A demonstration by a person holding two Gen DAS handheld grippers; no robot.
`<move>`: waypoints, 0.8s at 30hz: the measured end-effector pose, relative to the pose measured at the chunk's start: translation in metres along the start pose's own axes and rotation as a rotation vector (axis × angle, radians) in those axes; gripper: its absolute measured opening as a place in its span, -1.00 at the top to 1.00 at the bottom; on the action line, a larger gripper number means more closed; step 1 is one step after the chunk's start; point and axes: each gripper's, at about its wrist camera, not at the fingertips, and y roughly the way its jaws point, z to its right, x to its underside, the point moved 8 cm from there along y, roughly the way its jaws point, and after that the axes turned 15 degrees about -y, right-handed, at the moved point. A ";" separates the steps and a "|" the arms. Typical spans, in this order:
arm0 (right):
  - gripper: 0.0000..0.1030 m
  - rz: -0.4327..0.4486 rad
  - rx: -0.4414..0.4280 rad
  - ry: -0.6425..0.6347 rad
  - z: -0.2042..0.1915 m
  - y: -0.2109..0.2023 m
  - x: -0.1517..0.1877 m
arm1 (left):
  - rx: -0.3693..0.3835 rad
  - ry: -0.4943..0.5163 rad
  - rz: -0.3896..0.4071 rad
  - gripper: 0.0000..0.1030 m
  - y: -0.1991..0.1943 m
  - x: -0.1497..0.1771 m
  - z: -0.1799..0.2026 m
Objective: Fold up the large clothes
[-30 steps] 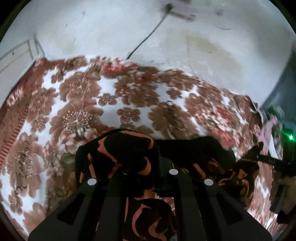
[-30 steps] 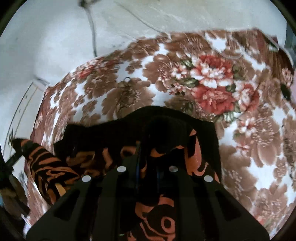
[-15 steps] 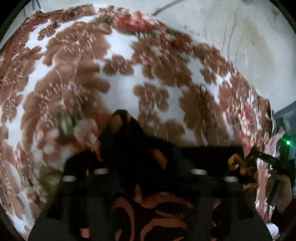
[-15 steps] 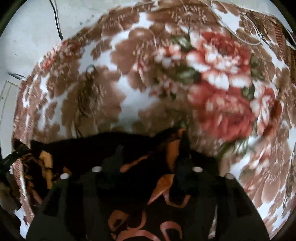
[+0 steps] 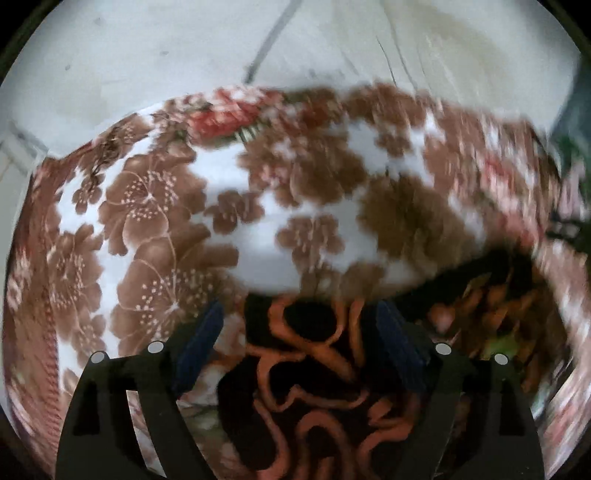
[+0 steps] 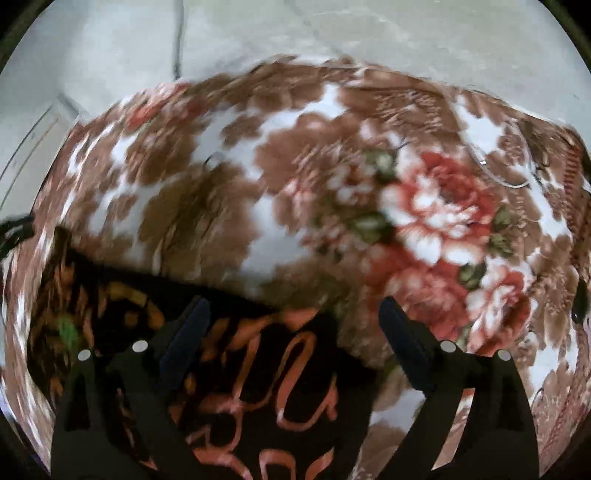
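While spread flat on the flowered blanket [image 5: 155, 206], lies loose at six o'clock: black-and-orange garment [image 5: 310, 369]. Left gripper [image 5: 301, 328] and right gripper [image 6: 293, 326] gaping wide, jaws just opened, cloth between them ungripped. Pale floor [image 6: 369, 33] at twelve o'clock.

Floral blanket [image 5: 155, 206] over floor [image 5: 147, 55], black-orange garment [image 5: 314, 369] lying on it.

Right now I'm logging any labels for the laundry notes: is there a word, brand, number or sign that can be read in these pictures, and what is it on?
None: the orange curls on the black garment are pattern, not letters.
None on the flowered blanket.
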 end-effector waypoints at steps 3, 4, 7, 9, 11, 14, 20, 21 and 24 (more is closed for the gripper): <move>-0.78 -0.071 0.015 0.046 0.012 0.026 0.036 | -0.027 0.036 -0.033 -0.60 0.019 0.015 -0.021; -0.78 -0.078 0.008 0.085 0.019 0.032 0.045 | -0.019 0.023 -0.042 -0.59 0.025 0.017 -0.027; -0.77 -0.052 -0.020 0.175 0.036 0.040 0.059 | 0.009 -0.007 -0.042 -0.59 0.034 0.018 -0.035; -0.70 -0.040 -0.036 0.195 0.042 0.046 0.059 | 0.019 -0.035 -0.065 -0.59 0.047 0.021 -0.041; -0.61 -0.037 -0.060 0.198 0.041 0.052 0.057 | 0.044 -0.065 -0.090 -0.54 0.058 0.024 -0.041; -0.51 -0.015 -0.069 0.137 0.033 0.058 0.044 | 0.077 -0.089 -0.113 -0.34 0.067 0.026 -0.035; -0.07 0.000 -0.133 -0.003 0.010 0.070 0.018 | 0.121 -0.063 -0.138 0.62 0.073 0.039 -0.020; 0.06 -0.010 -0.125 -0.030 0.007 0.072 0.016 | 0.116 -0.063 -0.127 0.66 0.072 0.038 -0.020; 0.34 -0.003 -0.097 -0.062 0.005 0.068 0.011 | 0.125 -0.086 -0.102 0.74 0.068 0.036 -0.022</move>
